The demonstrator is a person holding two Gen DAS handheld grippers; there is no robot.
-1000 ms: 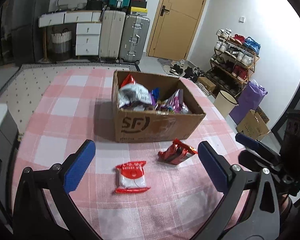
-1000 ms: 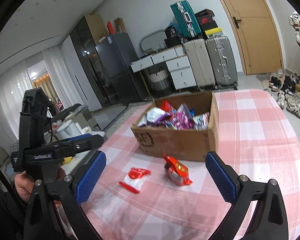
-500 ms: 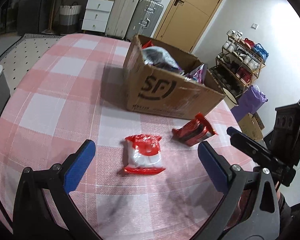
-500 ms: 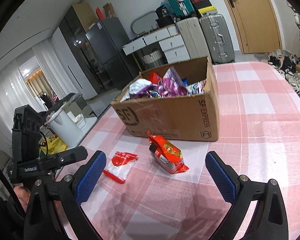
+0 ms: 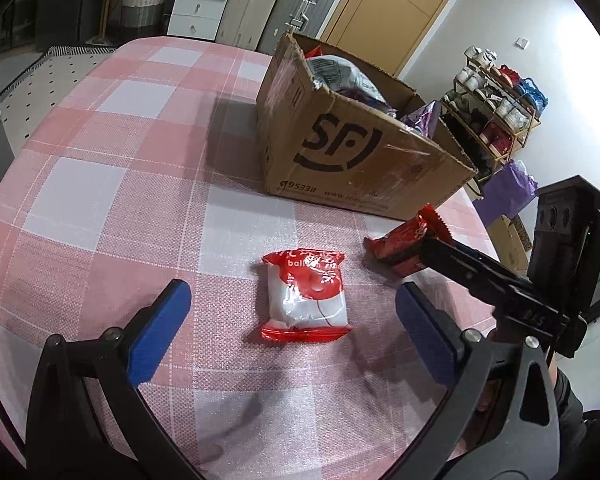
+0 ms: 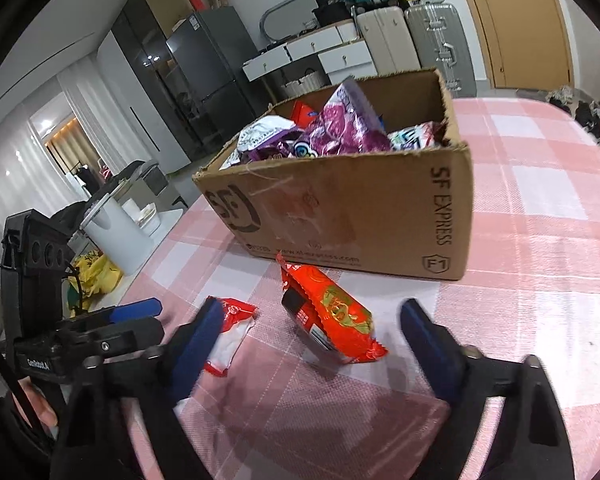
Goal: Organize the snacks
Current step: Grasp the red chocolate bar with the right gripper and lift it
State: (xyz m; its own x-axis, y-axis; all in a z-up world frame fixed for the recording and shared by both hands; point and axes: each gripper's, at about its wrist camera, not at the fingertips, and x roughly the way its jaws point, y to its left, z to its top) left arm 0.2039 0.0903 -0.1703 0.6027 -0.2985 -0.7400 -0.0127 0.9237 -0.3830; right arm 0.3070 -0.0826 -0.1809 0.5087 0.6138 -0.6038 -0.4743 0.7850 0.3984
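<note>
Right wrist view: right gripper [image 6: 312,332] closing around the red packet [image 6: 328,312] before the box [image 6: 360,216], not yet pinching; left gripper [image 5: 292,312] wide, lining up the white packet [image 5: 306,292]. Next, probably pinch and lift.

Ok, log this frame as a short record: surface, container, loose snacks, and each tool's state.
surface: pink checked tablecloth
container: open cardboard box, snack packets inside
loose snacks: red-and-white packet; red packet, both on the cloth in front of the box
left tool: open, the red-and-white packet ahead between its fingers, untouched
right tool: closing around the red packet, pads not yet touching
</note>
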